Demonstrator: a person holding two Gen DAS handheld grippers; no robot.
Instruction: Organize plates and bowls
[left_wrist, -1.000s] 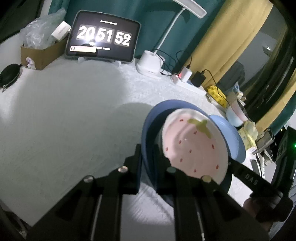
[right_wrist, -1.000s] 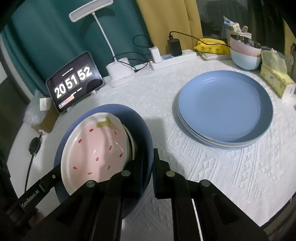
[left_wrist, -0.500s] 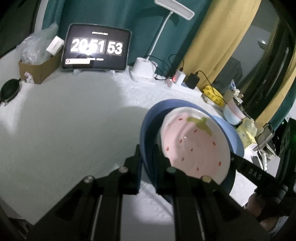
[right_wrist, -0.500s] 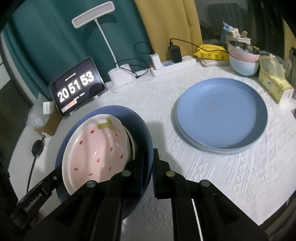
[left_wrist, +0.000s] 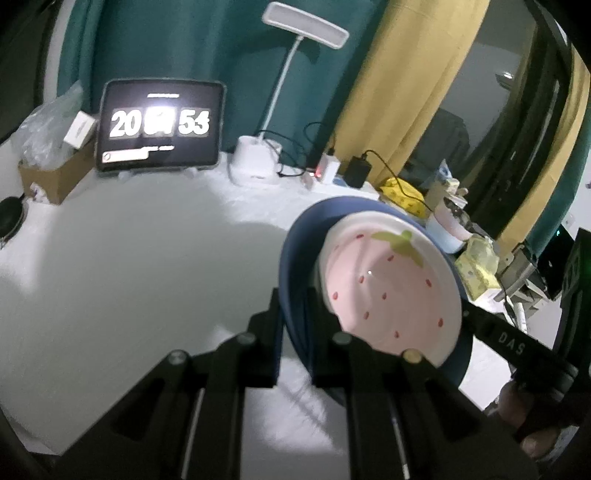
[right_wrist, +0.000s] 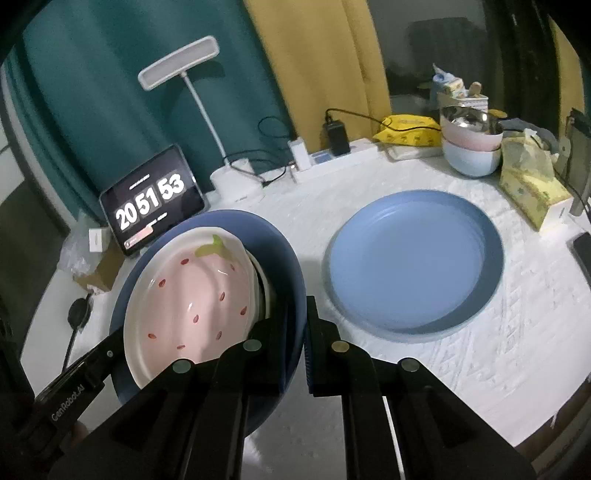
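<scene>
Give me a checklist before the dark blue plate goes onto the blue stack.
1. Left tongs clamped on dark blue plate rim: ok.
2. Right tongs clamped on the opposite rim: ok.
3. Strawberry dish sits inside the plate: ok, though tilted.
4. What lies under the strawberry dish: cannot tell.
5. Blue stack bare on top: ok.
6. Tissue pack apart from the stack: ok.

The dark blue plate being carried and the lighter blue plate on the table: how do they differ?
The dark blue plate is navy, while the lighter blue plate is pale blue. The dark blue plate is clamped at opposite rims by the left gripper and right gripper; the lighter blue plate lies flat on the table. The dark one carries a strawberry dish; the lighter one is bare. Both are round.
</scene>
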